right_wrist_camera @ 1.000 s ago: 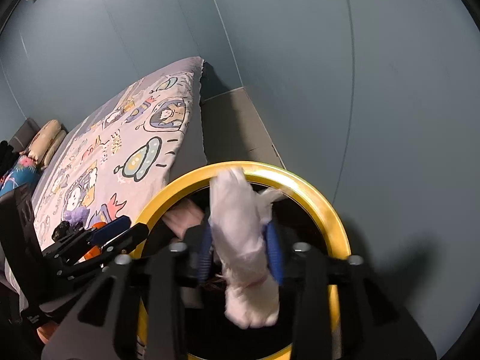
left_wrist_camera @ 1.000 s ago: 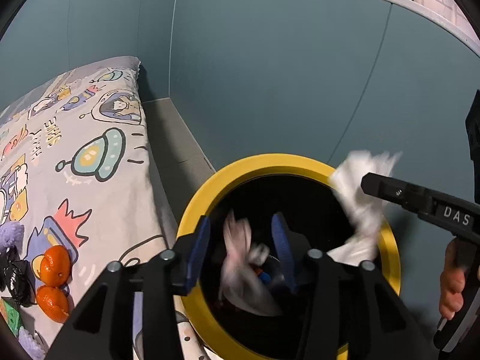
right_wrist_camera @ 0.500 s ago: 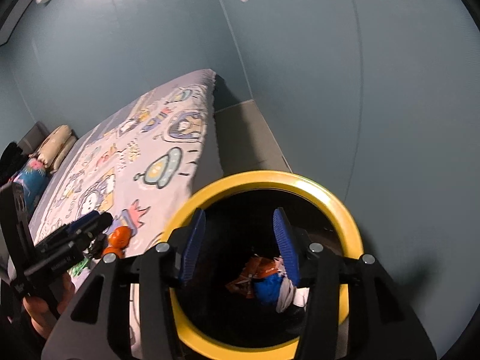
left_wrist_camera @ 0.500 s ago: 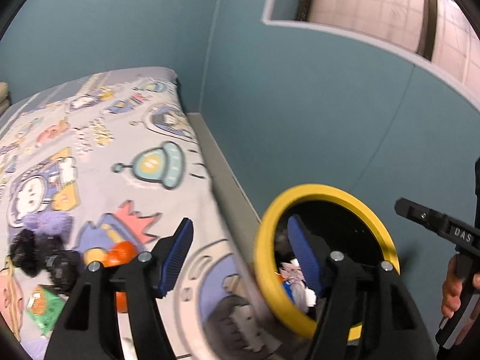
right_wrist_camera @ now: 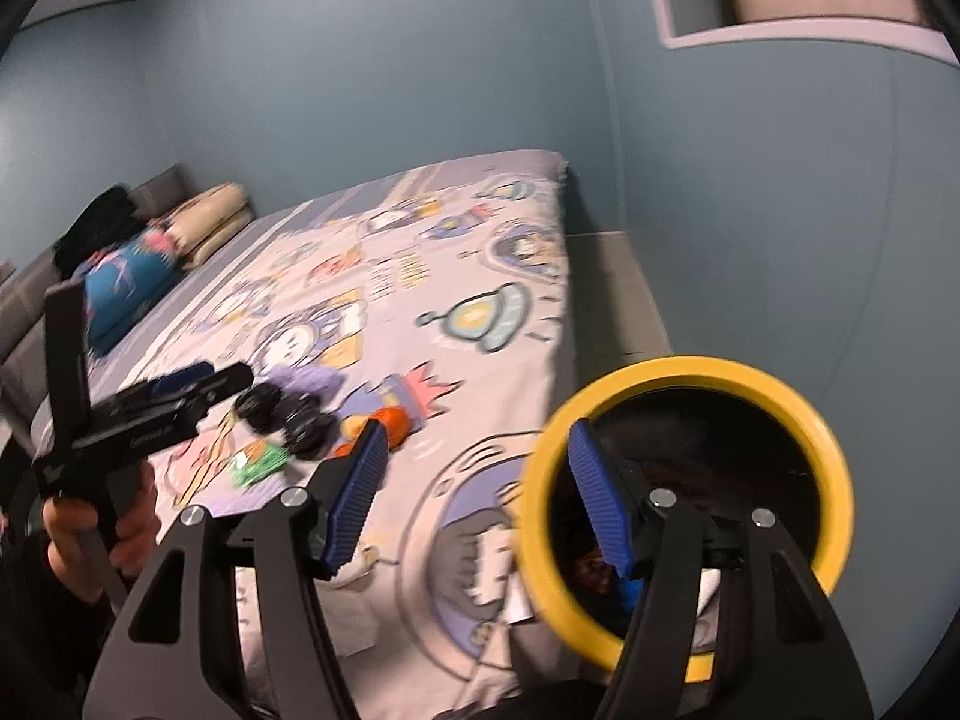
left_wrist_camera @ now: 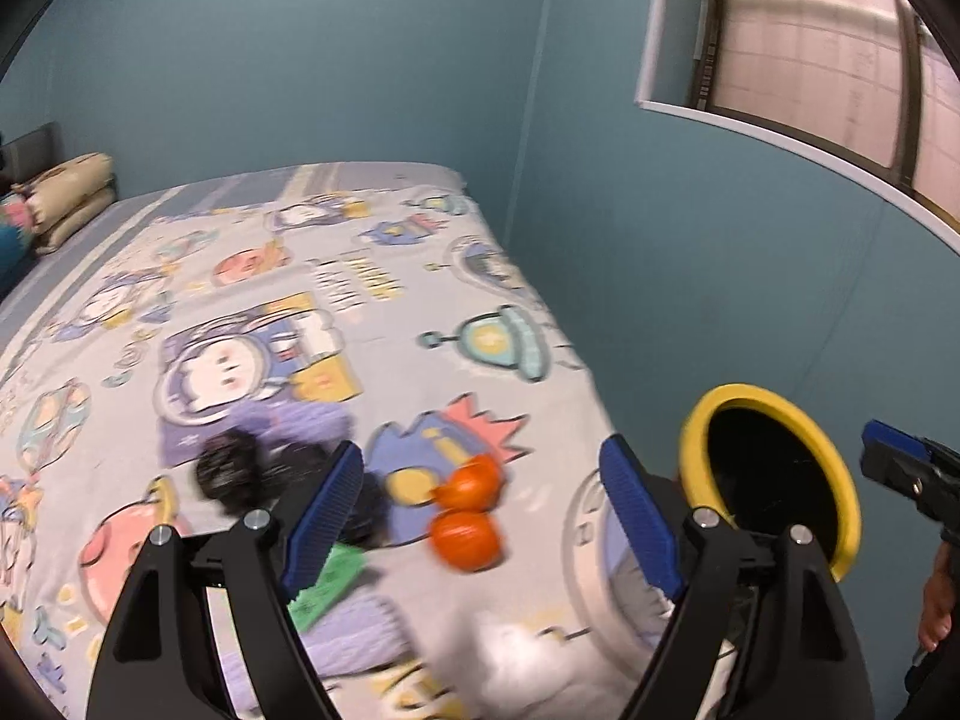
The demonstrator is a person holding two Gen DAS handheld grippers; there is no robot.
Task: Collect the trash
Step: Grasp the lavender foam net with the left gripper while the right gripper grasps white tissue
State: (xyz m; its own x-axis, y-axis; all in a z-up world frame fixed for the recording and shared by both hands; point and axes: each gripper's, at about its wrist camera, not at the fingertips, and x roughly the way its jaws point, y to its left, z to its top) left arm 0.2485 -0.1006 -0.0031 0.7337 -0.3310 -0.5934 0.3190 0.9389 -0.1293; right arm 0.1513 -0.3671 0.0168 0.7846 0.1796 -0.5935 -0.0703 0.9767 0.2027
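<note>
Tissues dropped in the bin [right_wrist_camera: 837,468], both claws [left_wrist_camera: 483,516] [right_wrist_camera: 474,495] just opened, now empty, swinging back toward bed [left_wrist_camera: 180,312] clutter at frame center.

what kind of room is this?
Most likely a bedroom, perhaps a child's: a bed with a cartoon-print sheet, stacked pillows at its head, and a yellow-rimmed bin beside it.

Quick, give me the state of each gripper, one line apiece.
Left gripper: open, nothing between its fingers; its jaws have just been opening.
Right gripper: open, holding nothing; its jaws have just been opening.
</note>
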